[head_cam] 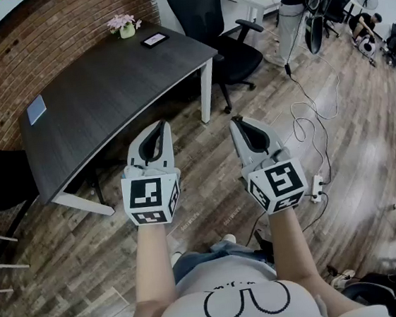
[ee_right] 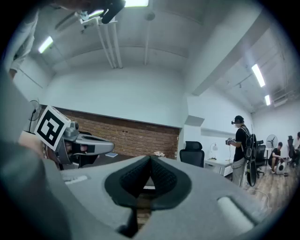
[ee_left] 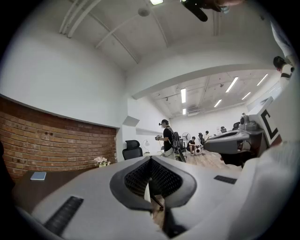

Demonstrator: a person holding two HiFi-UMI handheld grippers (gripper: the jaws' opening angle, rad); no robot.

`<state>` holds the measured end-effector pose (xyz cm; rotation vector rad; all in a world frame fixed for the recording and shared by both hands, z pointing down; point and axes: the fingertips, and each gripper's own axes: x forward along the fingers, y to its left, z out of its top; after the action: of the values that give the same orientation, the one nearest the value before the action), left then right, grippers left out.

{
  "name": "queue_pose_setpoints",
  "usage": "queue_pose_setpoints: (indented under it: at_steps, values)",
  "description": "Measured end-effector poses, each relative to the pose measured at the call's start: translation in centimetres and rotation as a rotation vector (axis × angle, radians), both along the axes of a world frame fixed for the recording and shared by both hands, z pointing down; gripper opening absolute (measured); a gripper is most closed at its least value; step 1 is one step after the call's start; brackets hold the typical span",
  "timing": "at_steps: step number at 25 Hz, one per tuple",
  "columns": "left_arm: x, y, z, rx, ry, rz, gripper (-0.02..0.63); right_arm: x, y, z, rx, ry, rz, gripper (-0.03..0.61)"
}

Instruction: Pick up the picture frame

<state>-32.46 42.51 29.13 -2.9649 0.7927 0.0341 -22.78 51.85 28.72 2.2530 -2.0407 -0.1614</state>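
Dark-rimmed picture frame (head_cam: 154, 40): far end of the bench (head_cam: 105, 94), right of the flower pot (head_cam: 125, 27). Probably light, stiff, slick-fronted and breakable; take it by one edge. Your left hand-held gripper (head_cam: 158, 129) and right hand-held gripper (head_cam: 240, 122) are clenched, empty, well short.

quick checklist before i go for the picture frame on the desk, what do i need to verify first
1. left gripper empty: ok, jaws together on nothing.
2. right gripper empty: ok, jaws together on nothing.
3. Jaws open for a grasp: not ok, both shut.
4. picture frame in sight: ok, at the far end of the desk, near the flower pot.
5. Grippers at the frame: not ok, both hang over the floor, short of the desk.
6. Frame standing or lying flat: cannot tell.
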Motion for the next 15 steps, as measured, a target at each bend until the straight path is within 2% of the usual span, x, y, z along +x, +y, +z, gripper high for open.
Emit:
queue_pose_setpoints:
  at_steps: [5,15]
  values:
    - [1.1,0.8,-0.3,0.034,0.000,-0.036,-0.002,1.5,0.5,0.4,-0.007,0.000,-0.039,-0.002]
    - [4.9,-0.7,-0.2,0.060,-0.034,-0.028,-0.002,5.0,-1.7,0.4,0.018,-0.017,-0.054,-0.002]
